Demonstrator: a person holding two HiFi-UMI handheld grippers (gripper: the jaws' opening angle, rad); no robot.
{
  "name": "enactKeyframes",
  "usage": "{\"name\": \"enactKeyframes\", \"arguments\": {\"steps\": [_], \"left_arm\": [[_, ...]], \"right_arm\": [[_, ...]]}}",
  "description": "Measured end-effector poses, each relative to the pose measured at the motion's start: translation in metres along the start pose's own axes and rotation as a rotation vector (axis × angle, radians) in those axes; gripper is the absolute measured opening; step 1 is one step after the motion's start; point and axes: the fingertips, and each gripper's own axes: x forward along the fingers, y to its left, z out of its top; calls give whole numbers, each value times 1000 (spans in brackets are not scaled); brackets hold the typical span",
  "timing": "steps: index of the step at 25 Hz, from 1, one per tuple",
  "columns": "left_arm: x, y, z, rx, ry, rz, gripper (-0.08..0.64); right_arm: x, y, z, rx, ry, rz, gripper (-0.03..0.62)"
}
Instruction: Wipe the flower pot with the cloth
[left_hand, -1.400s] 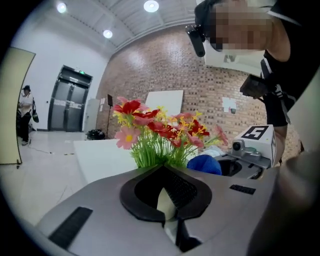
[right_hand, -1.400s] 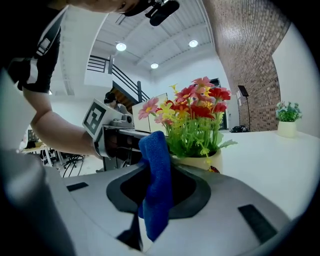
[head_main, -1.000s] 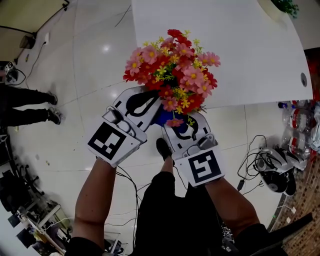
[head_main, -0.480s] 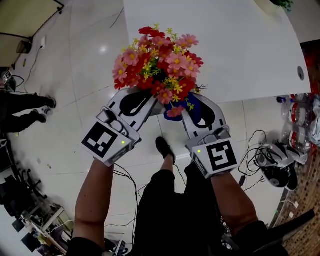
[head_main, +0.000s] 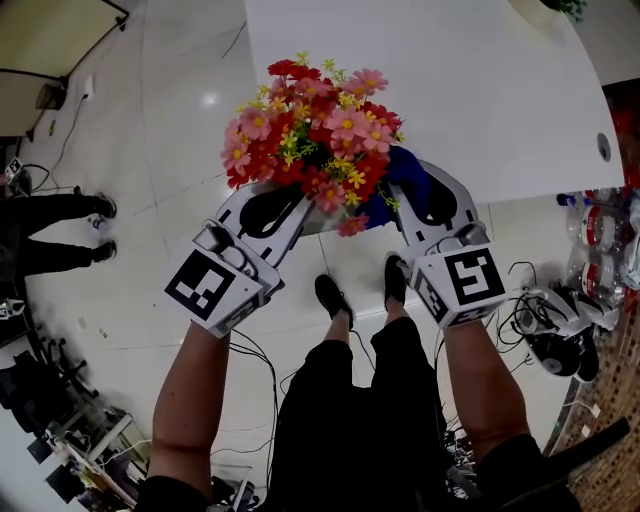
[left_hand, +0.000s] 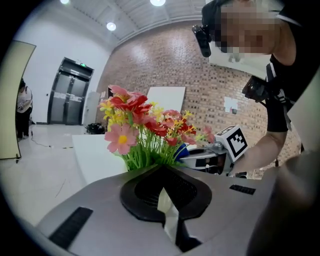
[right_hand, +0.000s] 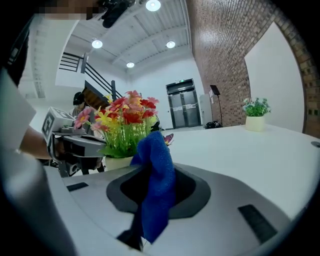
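Flower pot (right_hand: 119, 162) in L gripper (head_main: 287, 207), blue cloth (right_hand: 155, 185) in R gripper (head_main: 425, 192)

Head view steeply down, left gripper view & right gripper view close-in, facing ea. other, all share flowers (head_main: 315, 125)

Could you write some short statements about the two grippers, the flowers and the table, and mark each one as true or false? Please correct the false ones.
1. The right gripper is shut on a blue fabric cloth. True.
2. The left gripper is open and empty. False: its jaws are closed on the rim of the cream flower pot.
3. The flowers in the pot are all white. False: they are red, pink and yellow.
4. A small green plant in a white pot stands on the white table. True.
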Motion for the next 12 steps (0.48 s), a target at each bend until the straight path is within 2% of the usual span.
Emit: {"name": "enactKeyframes", "arguments": {"steps": [5, 12], "left_arm": [[1, -6, -3, -8, 8, -15, 0], [1, -6, 0, 0, -11, 15, 0]], "right_arm": [[9, -20, 3, 27, 2, -27, 78], [-9, -27, 13, 46, -8, -31, 79]]}}
